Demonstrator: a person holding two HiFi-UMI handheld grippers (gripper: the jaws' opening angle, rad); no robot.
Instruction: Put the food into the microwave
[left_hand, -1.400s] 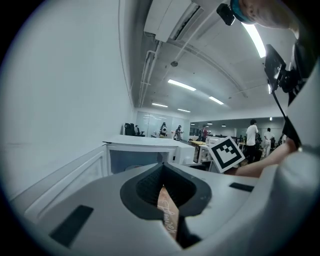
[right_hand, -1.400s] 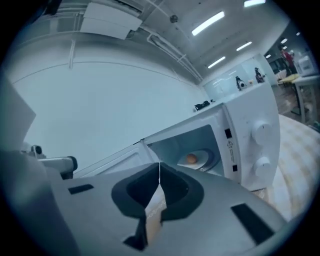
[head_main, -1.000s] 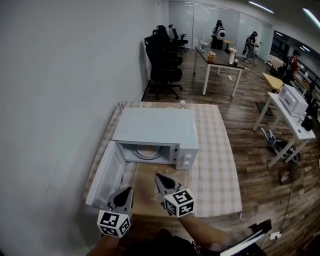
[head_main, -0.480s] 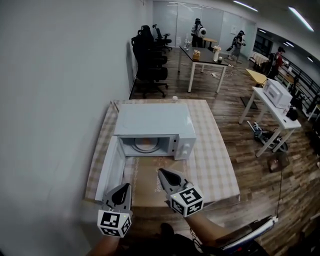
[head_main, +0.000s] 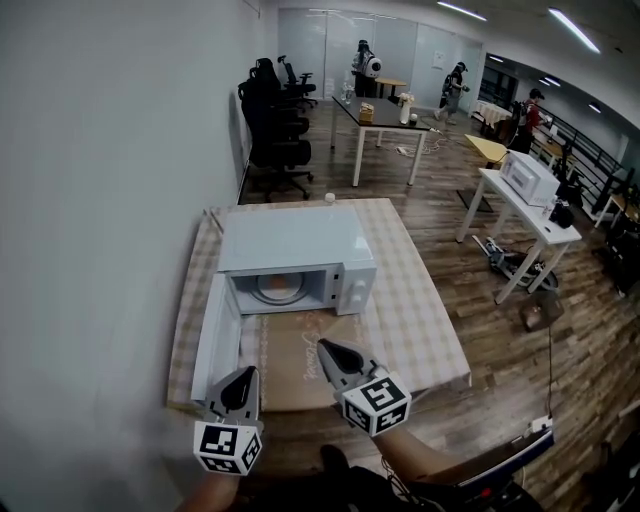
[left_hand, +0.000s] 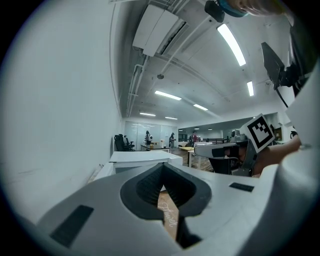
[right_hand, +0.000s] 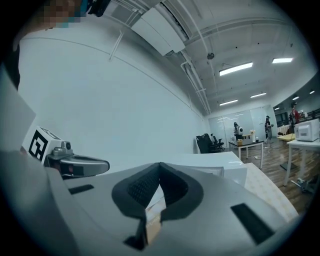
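Both my jaws pinched together and empty; food sits inside the open microwave.
Left gripper (head_main: 244, 378) and right gripper (head_main: 326, 351): dark ribbed pads meet at the tips, nothing between. At 12 o'clock is a boxy white microwave (head_main: 290, 240), mouth facing me, door (head_main: 214, 342) swung out at 9 o'clock. The food (head_main: 278, 288), a flat orange-brown round, is in the cavity; can't tell its long axis. A brown mat (head_main: 285, 365) lies on the checked-cloth table (head_main: 420, 310).

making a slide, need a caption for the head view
Shut and empty, the left gripper and right gripper hover before the open microwave with food inside
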